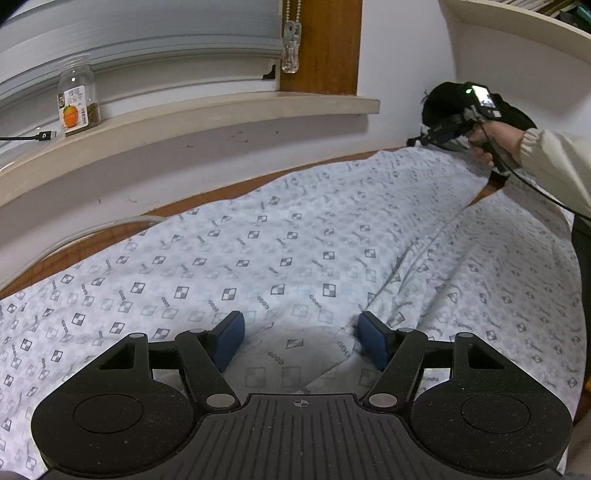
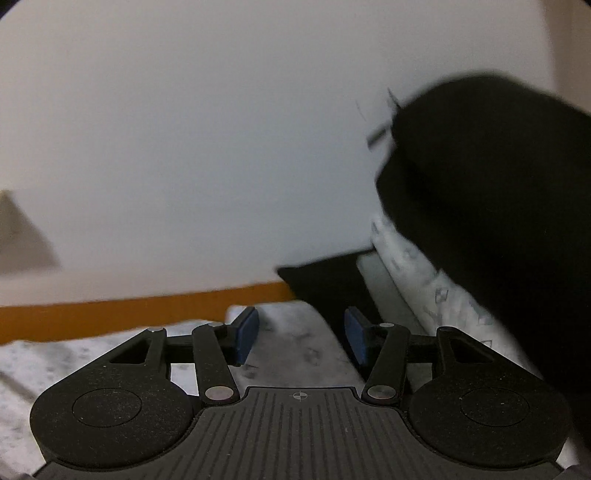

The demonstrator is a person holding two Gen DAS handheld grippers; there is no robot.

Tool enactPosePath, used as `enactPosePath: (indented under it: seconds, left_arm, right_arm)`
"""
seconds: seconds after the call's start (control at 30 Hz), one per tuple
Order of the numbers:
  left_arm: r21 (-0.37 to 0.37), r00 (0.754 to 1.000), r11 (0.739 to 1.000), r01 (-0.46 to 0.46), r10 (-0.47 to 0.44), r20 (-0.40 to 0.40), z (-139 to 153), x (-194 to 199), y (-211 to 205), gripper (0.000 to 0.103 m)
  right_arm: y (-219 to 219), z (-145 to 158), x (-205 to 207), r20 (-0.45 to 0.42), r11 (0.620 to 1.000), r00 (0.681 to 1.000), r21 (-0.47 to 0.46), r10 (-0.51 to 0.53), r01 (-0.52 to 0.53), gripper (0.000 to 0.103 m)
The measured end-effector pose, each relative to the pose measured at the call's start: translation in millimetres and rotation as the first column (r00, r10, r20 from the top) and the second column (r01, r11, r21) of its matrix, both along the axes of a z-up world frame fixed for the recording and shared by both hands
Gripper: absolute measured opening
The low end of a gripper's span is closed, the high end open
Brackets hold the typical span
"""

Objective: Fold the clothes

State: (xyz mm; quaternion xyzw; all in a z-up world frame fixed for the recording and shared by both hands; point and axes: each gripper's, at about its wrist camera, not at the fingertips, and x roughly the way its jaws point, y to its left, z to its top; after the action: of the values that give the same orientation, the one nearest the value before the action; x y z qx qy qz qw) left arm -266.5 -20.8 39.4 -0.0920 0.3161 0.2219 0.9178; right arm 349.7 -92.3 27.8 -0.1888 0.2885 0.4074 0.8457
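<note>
A white garment [image 1: 295, 251] printed with small checkered squares lies spread over the wooden table [image 1: 229, 187], with a long crease running toward its far right corner. My left gripper [image 1: 301, 341] hovers low over the near part of the garment, its blue pads wide apart and open; a small ridge of cloth rises beside the right pad [image 1: 373, 343]. A hand in a cream sleeve [image 1: 546, 155] holds my right gripper [image 1: 419, 140] at the garment's far corner. In the blurred right wrist view that gripper [image 2: 301, 338] stands open, and the garment's corner [image 2: 291, 332] lies flat below, between the pads.
A plastic jar [image 1: 78, 98] and a cable plug [image 1: 43, 136] sit on the window sill [image 1: 221, 110]. A black cloth lump [image 2: 498, 206] rests on folded patterned fabric [image 2: 424, 280] by the wall, right of the right gripper. A white shelf [image 1: 517, 26] overhangs at the top right.
</note>
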Motion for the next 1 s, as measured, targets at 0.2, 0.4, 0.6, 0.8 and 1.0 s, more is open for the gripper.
enactPosePath:
  seconds: [0.2,0.4,0.6,0.8,1.0]
  left_arm:
    - [0.001,1.000,1.000,0.001,-0.001,0.000,0.2,-0.3,0.0,0.072]
    - [0.000,1.000,1.000,-0.001,0.001,0.001,0.2,0.1,0.3,0.072]
    - [0.000,1.000,1.000,-0.003,0.003,0.000,0.2,0.1,0.7,0.073]
    - [0.000,1.000,1.000,-0.005,0.005,0.000,0.3,0.0,1.6,0.075]
    - [-0.007,0.998,0.998,-0.068,0.068,0.010,5.8,-6.8,0.0,0.077]
  right_arm:
    - [-11.1,-3.3,6.2,0.006,0.998,0.999,0.053,0.031,-0.031,0.002]
    - [-42.0,15.6,8.0,0.104,0.966,0.986,0.236,-0.130,0.102,0.002]
    - [-22.4,7.8,-8.2,0.234,0.986,0.960,0.090,-0.156,0.138,0.039]
    - [-21.1,14.4,-46.1,0.151,0.983,0.986,0.157,0.066,-0.090,0.039]
    - [-9.5,25.2,-126.7,0.104,0.928,0.933,0.117,0.344,-0.355,0.018]
